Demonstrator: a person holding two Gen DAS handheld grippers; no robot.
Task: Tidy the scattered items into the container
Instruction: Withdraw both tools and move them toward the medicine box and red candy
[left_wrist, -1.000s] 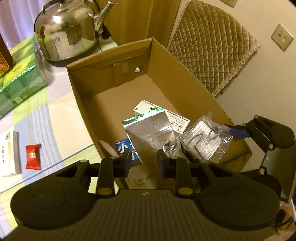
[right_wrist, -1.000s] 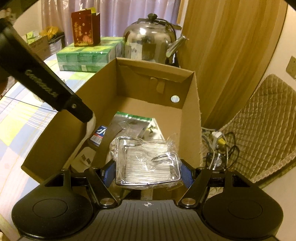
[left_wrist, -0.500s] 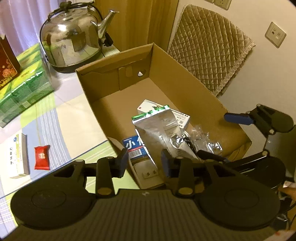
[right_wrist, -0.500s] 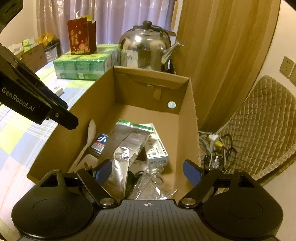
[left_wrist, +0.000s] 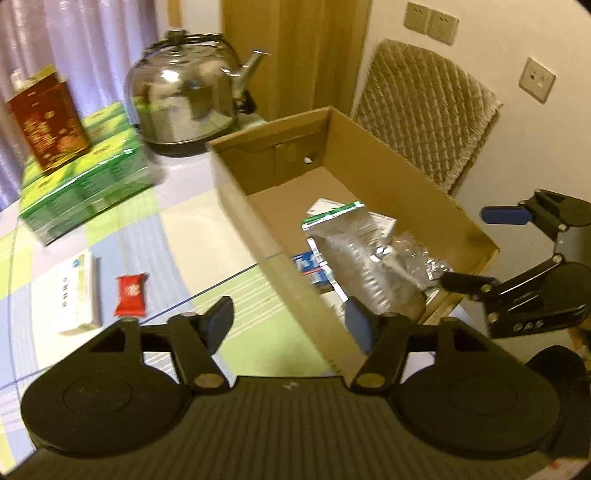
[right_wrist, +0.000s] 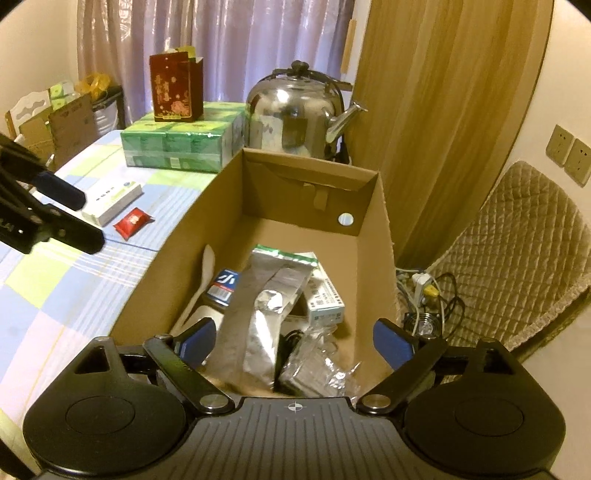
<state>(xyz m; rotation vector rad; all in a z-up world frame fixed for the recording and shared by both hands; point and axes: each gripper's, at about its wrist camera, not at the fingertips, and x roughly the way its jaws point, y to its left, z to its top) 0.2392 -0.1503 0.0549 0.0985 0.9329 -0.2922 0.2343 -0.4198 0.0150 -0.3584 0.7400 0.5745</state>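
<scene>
Two grippers, left gripper (left_wrist: 291, 325) and right gripper (right_wrist: 293, 341), fingers apart, cardboard box (right_wrist: 369, 192)

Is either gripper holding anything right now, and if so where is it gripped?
Nothing is held. The left gripper and right gripper are both open, with nothing between their fingers.

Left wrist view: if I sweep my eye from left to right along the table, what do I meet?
White box → red snack packet → cardboard box wall → silver foil pouch inside it → clear plastic packet → right gripper beyond the box's edge.
</scene>
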